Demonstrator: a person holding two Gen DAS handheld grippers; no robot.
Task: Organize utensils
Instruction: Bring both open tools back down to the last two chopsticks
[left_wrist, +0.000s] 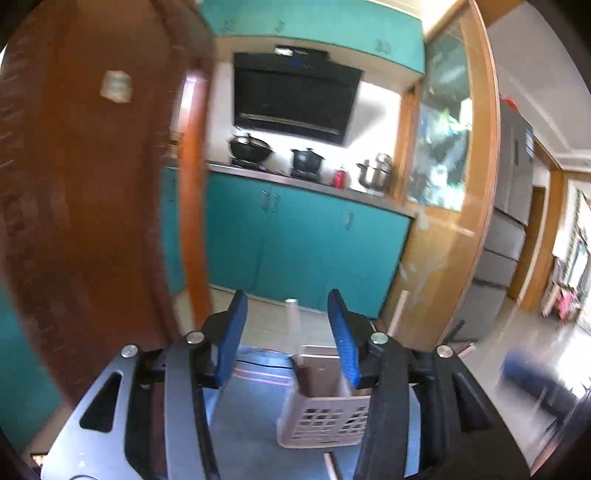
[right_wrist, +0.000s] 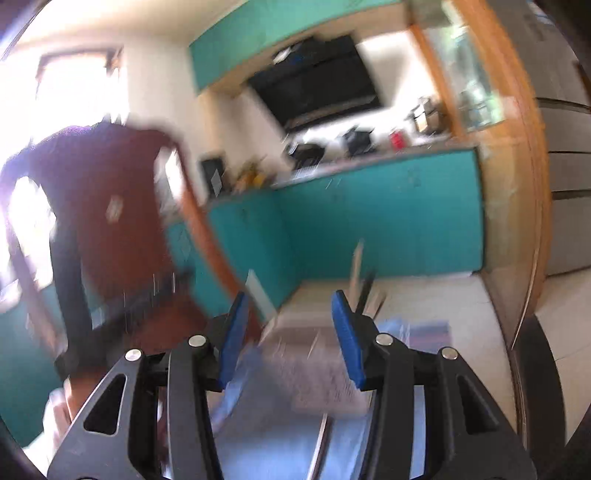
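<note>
A white perforated utensil basket (left_wrist: 325, 417) stands on the grey table (left_wrist: 247, 435), just beyond and below my left gripper (left_wrist: 288, 295). The gripper's blue pads stand apart, open, with nothing held between them. A pale translucent handle (left_wrist: 293, 325), a wooden stick (left_wrist: 399, 310) and a dark stick (left_wrist: 456, 330) rise from the basket. The right wrist view is blurred. In it the basket (right_wrist: 325, 380) lies ahead of my open, empty right gripper (right_wrist: 290, 295), with sticks (right_wrist: 356, 269) rising from it. A metal utensil (right_wrist: 319, 446) lies on the table under that gripper.
A brown wooden chair back (left_wrist: 92, 184) stands close on the left. Teal kitchen cabinets (left_wrist: 295, 240) with pots on the stove (left_wrist: 251, 147) are behind. A wooden door frame (left_wrist: 443, 258) and a grey fridge (left_wrist: 513, 192) are on the right. A thin stick (left_wrist: 330, 467) lies on the table.
</note>
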